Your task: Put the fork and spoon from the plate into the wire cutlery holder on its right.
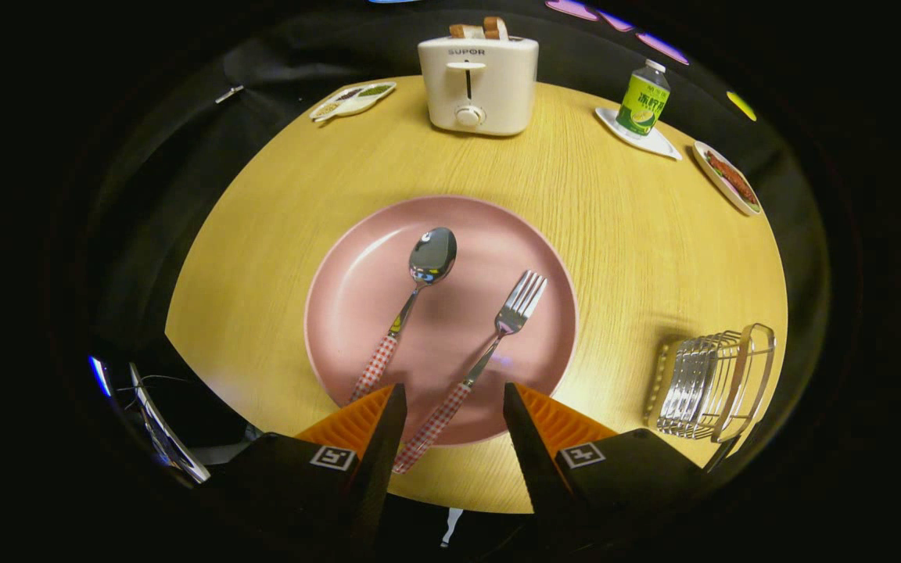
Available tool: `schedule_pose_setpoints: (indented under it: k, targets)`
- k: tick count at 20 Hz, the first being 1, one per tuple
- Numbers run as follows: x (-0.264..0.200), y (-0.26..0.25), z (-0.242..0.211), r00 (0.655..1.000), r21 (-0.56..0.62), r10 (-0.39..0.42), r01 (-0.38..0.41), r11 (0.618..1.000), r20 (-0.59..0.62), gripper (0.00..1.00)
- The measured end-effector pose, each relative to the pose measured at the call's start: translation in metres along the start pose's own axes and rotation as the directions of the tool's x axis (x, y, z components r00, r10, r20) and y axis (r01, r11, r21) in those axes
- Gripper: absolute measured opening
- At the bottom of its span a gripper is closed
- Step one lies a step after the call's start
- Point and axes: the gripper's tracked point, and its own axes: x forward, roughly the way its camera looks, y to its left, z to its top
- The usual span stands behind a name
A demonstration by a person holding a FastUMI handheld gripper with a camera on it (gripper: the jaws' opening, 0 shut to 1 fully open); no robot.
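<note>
**Fork and spoon on the plate, gripper spread above them**

The fork (489, 352) and spoon (419, 293) are polished metal with red-checked handles, lying side by side in a round, smooth pink plate (357, 258). The fork's handle end overhangs the plate's near rim, between the fingers. The gripper (454, 399) is spread wide and holds nothing; one finger sits over the spoon's handle end, though whether it touches is hard to tell. Right of the plate, apart from it, stands the wire cutlery holder (712, 383), near the edge of the round wood-grain table (263, 234). Bare wood lies between them. Beyond stand a white toaster (478, 82) with bread, a bottle (643, 100) on a tray, and dishes.
</note>
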Motion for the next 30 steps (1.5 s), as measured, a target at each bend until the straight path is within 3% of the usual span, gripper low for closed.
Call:
schedule_pose_setpoints:
  k: [4,8,9,11,18,23,27,30]
  targets:
    - [0.013,0.001,-0.001,0.998,0.027,-0.009,0.010,1.000,-0.054,0.60]
    - [0.017,0.007,-0.003,0.996,0.081,0.028,-0.020,0.997,-0.090,0.35]
    - [0.018,0.005,-0.001,0.996,0.091,0.019,-0.011,0.996,-0.090,0.22]
    - [0.019,0.005,0.000,0.995,0.101,0.035,-0.025,0.995,-0.096,0.13]
    - [0.004,-0.004,-0.001,0.991,0.100,0.075,-0.063,0.993,-0.111,0.09]
    - [-0.063,-0.015,0.002,0.987,-0.049,0.141,-0.145,0.988,-0.077,0.09]
    - [-0.119,-0.047,0.002,0.978,-0.080,0.192,-0.199,0.977,-0.083,0.09]
    - [-0.155,-0.096,-0.004,0.978,-0.121,0.158,-0.175,0.977,-0.135,0.09]
